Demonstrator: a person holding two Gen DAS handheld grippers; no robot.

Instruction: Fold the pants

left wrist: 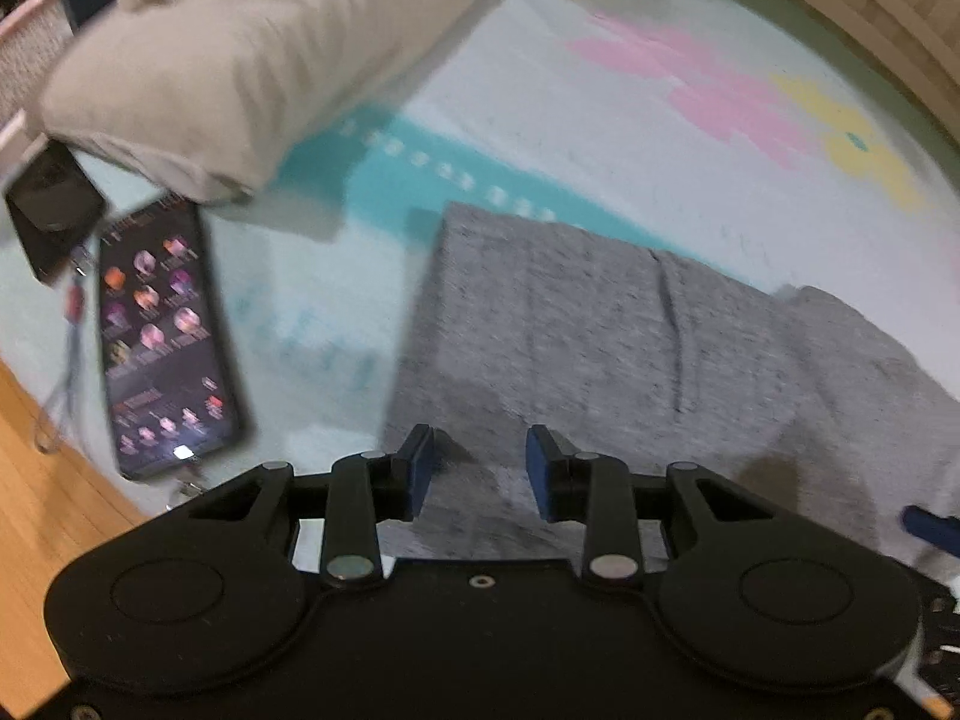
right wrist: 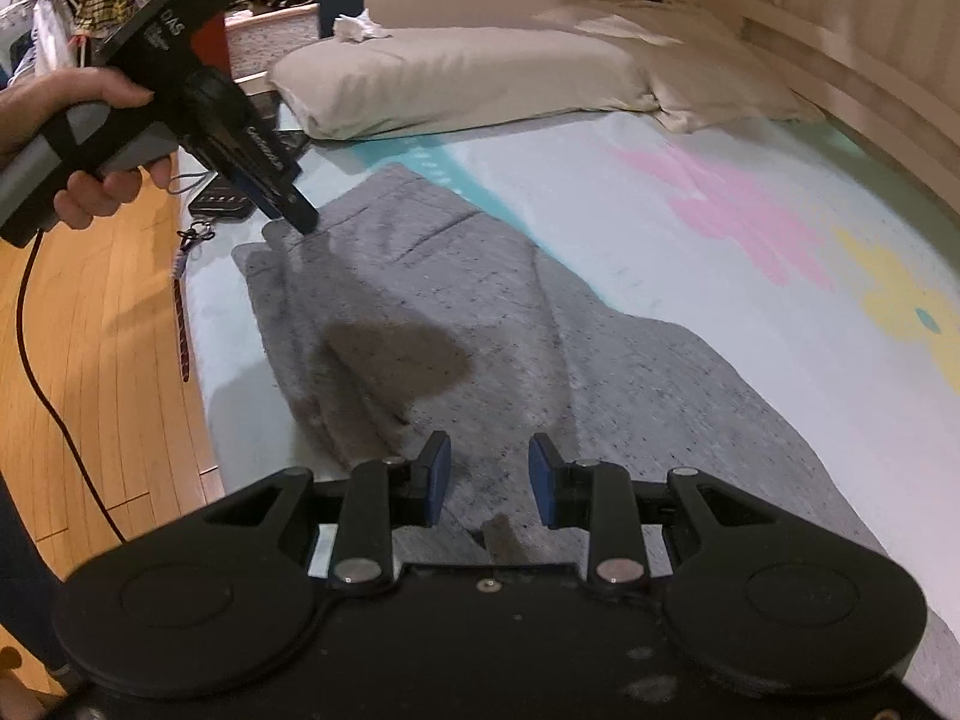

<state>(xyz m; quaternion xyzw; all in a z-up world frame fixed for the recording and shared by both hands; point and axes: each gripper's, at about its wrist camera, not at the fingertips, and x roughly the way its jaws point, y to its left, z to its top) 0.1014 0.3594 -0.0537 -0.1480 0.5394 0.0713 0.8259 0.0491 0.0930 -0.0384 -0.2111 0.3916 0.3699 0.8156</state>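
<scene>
In the left wrist view, the left gripper (left wrist: 478, 468) hangs over the near end of the grey pants (left wrist: 630, 336), which lie flat on the bed (left wrist: 540, 108) with its pale sheet printed in teal, pink and yellow. Its fingers (left wrist: 420, 471) stand apart with nothing between them; the cloth shows below the gap but the pads do not press on it. The gripper tilts steeply down, which I judge suits a pinch at a hem or edge. To the left a phone (left wrist: 165, 336) with a lit screen lies on the bed by its edge, a darker device (left wrist: 51, 216) just beyond it, and a beige pillow (left wrist: 240, 66) fills the upper left. In this view the pants run from the lower middle away to the right, with a straight edge facing the phone.

In the right wrist view, the right gripper (right wrist: 489, 477) sits over the opposite end of the pants (right wrist: 480, 324), its fingers (right wrist: 543, 480) also apart and empty, with only fabric beneath. The left gripper (right wrist: 294, 210), held in a person's hand (right wrist: 90, 144), points down at the far end of the garment, touching or just above it; I cannot tell which. The long axis runs from that far end, near the pillow (right wrist: 468, 78), to the near right, roughly along the bed's edge above the wood floor (right wrist: 90, 360). The garment looks already doubled lengthwise, so with one gripper at each end I judge the next fold would bring one end over the other.
</scene>
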